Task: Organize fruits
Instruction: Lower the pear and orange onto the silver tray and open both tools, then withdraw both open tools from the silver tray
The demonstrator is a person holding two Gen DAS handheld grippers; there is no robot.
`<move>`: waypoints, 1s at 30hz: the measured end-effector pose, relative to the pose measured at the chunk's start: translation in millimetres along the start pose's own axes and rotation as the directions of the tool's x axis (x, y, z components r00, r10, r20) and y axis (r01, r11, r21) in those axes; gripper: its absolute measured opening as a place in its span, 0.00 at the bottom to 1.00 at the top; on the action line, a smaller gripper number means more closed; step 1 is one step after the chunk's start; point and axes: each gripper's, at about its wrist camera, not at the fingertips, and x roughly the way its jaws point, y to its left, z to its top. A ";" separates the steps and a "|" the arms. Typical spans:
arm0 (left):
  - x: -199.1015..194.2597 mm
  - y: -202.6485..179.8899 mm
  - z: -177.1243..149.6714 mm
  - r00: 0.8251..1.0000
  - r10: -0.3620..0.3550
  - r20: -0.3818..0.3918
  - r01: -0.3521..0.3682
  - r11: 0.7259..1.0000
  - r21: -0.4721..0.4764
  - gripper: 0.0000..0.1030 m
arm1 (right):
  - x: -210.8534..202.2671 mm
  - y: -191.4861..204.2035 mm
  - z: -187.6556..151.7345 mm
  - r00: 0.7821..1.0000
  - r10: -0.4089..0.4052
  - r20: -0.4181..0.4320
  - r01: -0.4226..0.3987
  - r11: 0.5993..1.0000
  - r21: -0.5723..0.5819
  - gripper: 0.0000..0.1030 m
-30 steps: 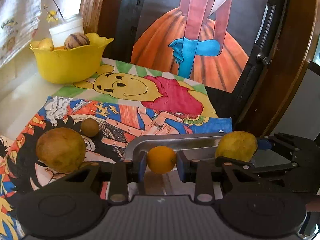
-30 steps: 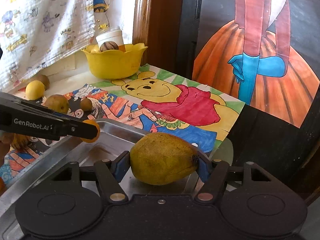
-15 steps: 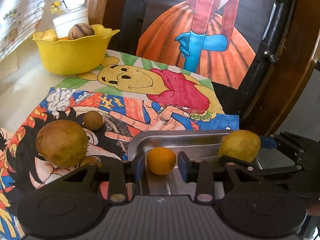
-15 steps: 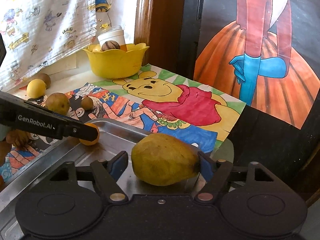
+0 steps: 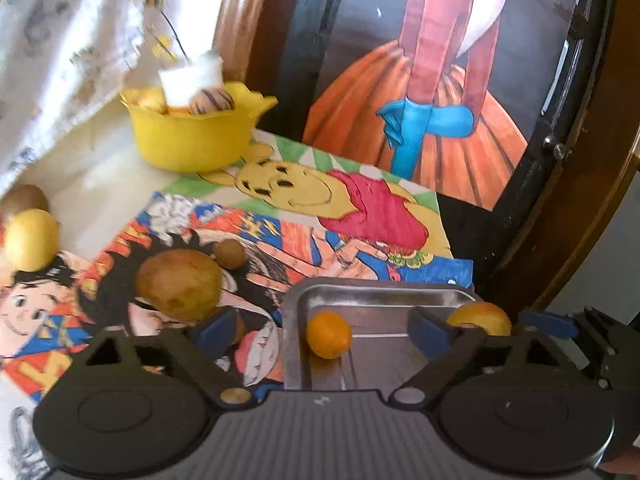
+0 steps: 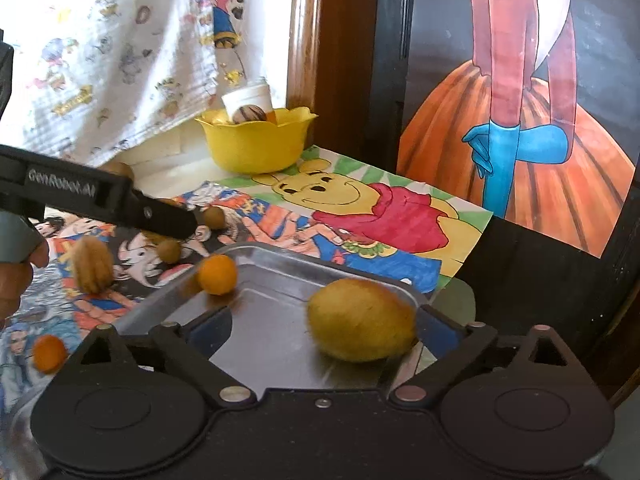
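Note:
A steel tray (image 5: 372, 292) (image 6: 260, 268) lies on the drawings. A small orange fruit (image 5: 329, 334) (image 6: 217, 273) rests at its left edge. A large yellow-green fruit (image 6: 362, 319) (image 5: 479, 317) lies in the tray at its right side. My left gripper (image 5: 320, 330) is open and empty, its fingers wide apart around the orange fruit without touching it. My right gripper (image 6: 320, 326) is open and empty, its right finger close beside the large fruit. The left gripper also shows in the right wrist view (image 6: 100, 200).
A yellow bowl (image 5: 192, 140) (image 6: 256, 144) with fruit and a white cup stands at the back. Loose fruits lie on the drawings left of the tray: a brown round one (image 5: 178, 284), a small brown one (image 5: 229, 254), a yellow one (image 5: 30, 244), an orange one (image 6: 49, 353).
Both grippers opened wide. The left let go of the small orange fruit and the right let go of the large yellow-green fruit; both fruits now rest in the tray. Both grippers drew back.

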 end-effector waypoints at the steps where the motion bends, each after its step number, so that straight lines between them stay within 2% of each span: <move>1: -7.0 -0.1 -1.1 1.000 0.010 0.012 -0.010 1.000 0.000 0.99 | -5.6 2.7 -0.9 1.000 0.003 0.003 -0.003 1.000 0.004 0.97; 7: -52.6 2.9 -11.9 0.997 0.039 0.061 -0.039 0.999 -0.002 0.99 | -41.1 22.6 -7.5 1.000 0.003 0.025 -0.003 1.000 0.018 0.99; 15: -107.6 10.4 -36.6 0.995 0.055 0.088 -0.054 0.998 -0.018 0.99 | -92.6 58.5 -19.0 0.999 -0.017 0.045 0.015 0.999 0.036 0.99; 21: -148.4 18.7 -67.7 0.990 0.086 0.109 -0.088 0.996 0.010 0.99 | -123.3 87.3 -32.0 0.999 -0.037 0.022 0.036 0.998 0.060 0.99; 25: -169.9 33.3 -88.8 0.989 0.101 0.106 -0.101 0.995 -0.009 0.99 | -140.5 111.6 -43.4 1.000 -0.015 0.012 0.015 0.998 0.056 0.99; 30: -192.9 52.0 -111.1 0.982 0.151 0.116 -0.151 0.988 -0.006 0.99 | -150.8 144.2 -54.9 1.000 -0.003 -0.018 0.003 1.000 0.022 0.99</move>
